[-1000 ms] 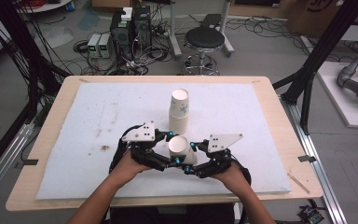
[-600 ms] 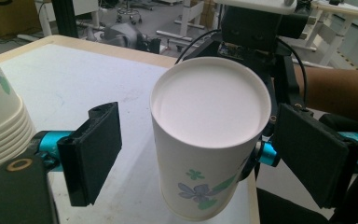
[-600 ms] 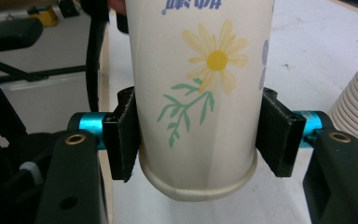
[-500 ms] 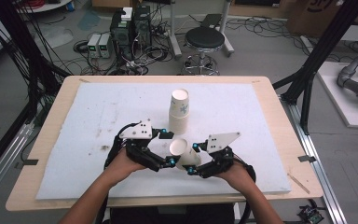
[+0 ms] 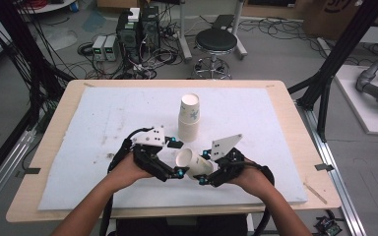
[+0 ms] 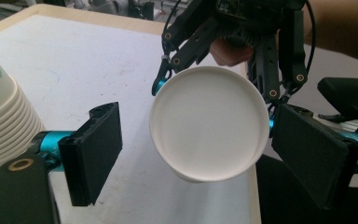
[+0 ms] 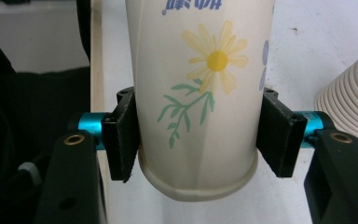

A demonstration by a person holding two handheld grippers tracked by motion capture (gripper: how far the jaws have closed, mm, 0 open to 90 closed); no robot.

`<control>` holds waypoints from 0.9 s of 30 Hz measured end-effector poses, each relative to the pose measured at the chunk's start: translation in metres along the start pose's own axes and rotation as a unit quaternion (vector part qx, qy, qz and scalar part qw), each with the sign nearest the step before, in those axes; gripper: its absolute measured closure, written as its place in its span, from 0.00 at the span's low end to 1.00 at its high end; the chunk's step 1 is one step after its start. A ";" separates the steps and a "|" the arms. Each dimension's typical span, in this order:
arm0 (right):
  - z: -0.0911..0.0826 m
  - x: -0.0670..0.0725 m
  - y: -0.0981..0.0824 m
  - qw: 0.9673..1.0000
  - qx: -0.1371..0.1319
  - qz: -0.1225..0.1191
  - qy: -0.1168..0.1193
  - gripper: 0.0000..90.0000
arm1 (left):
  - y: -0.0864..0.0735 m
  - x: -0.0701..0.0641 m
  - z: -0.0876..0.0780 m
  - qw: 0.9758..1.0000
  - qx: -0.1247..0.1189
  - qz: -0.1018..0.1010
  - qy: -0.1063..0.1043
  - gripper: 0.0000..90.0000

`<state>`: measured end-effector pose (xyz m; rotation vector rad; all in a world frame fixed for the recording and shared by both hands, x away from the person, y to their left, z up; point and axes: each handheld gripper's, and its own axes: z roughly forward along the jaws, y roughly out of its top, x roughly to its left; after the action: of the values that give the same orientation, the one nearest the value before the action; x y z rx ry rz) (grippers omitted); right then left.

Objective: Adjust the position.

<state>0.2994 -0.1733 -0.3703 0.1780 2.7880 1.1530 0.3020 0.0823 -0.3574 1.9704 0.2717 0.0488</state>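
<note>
Near the front edge of the white mat (image 5: 103, 162), between the person's two hands, a single paper cup (image 5: 193, 163) lies tilted on its side, held off the surface. It is cream-white with a printed yellow daisy on a green stem and some blue writing, cut off at the top and unreadable. The right gripper (image 7: 200, 135) has both pads pressed against the cup's walls near its base. The left gripper (image 6: 200, 154) faces the cup's round bottom, jaws spread wide, not touching. Behind, a stack of cups (image 5: 189, 118) stands upright mid-mat.
</note>
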 end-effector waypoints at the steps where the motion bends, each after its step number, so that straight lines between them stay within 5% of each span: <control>1: 0.000 0.000 0.001 1.000 0.005 -0.003 -0.001 0.42 | 0.000 0.000 0.001 1.000 0.003 -0.001 -0.001 0.18; 12: 0.004 0.003 0.016 0.996 0.085 -0.038 -0.007 0.42 | 0.000 0.002 0.008 0.999 0.045 0.003 -0.012 0.21; 27: 0.013 0.006 0.020 0.990 0.127 -0.057 0.000 0.42 | -0.004 0.002 0.017 0.995 0.087 0.022 -0.043 0.40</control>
<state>0.2962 -0.1496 -0.3653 0.0416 2.8931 0.7706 0.3057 0.0688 -0.3677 2.1449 0.1814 -0.0337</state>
